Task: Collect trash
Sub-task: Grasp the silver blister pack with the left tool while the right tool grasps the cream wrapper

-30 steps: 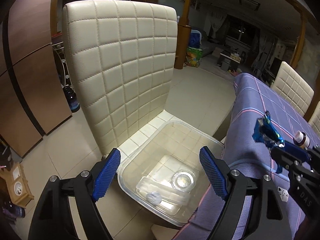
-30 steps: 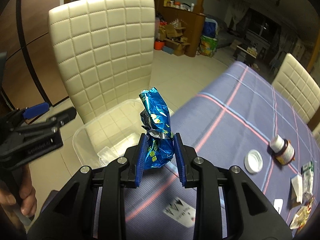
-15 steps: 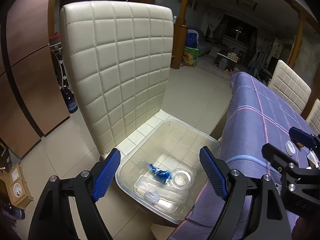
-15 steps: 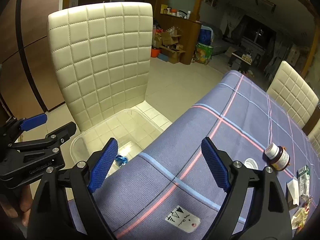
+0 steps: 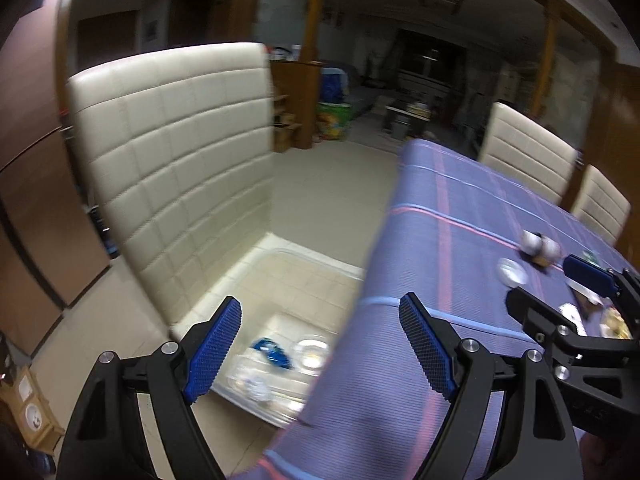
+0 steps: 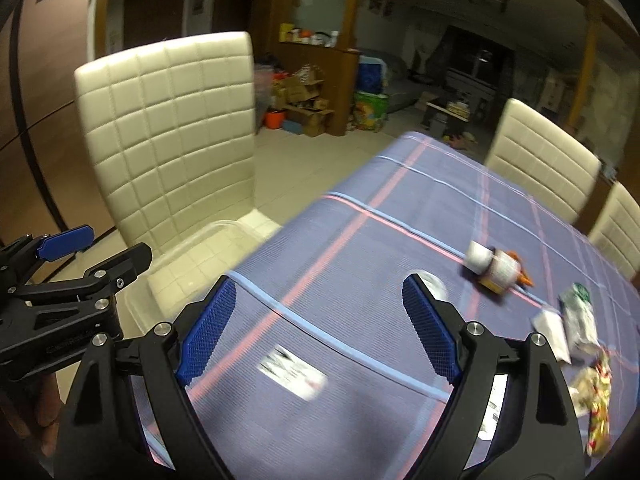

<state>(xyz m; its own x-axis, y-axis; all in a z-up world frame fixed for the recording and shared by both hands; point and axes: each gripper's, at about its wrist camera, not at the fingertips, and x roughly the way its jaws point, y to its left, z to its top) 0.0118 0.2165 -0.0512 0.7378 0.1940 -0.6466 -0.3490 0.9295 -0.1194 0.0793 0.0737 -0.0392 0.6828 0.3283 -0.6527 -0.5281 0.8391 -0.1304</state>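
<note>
Purple tablecloth (image 6: 360,280) bears a bottle (image 6: 494,268), wrappers (image 6: 580,320) — cream chair (image 6: 172,128) beside.

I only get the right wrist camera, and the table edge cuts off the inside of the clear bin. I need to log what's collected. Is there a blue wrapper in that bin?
Observer: Yes. The left wrist view shows the blue wrapper lying inside the clear bin, which sits on the seat of the cream chair.
Operator: Anything else in there?
Observer: A round clear piece sits right beside the wrapper. A whitish item lies nearer the camera, too blurred to identify.
Operator: Is the left gripper carrying something?
Observer: No. The left gripper is wide open, with nothing between its blue pads.
</note>
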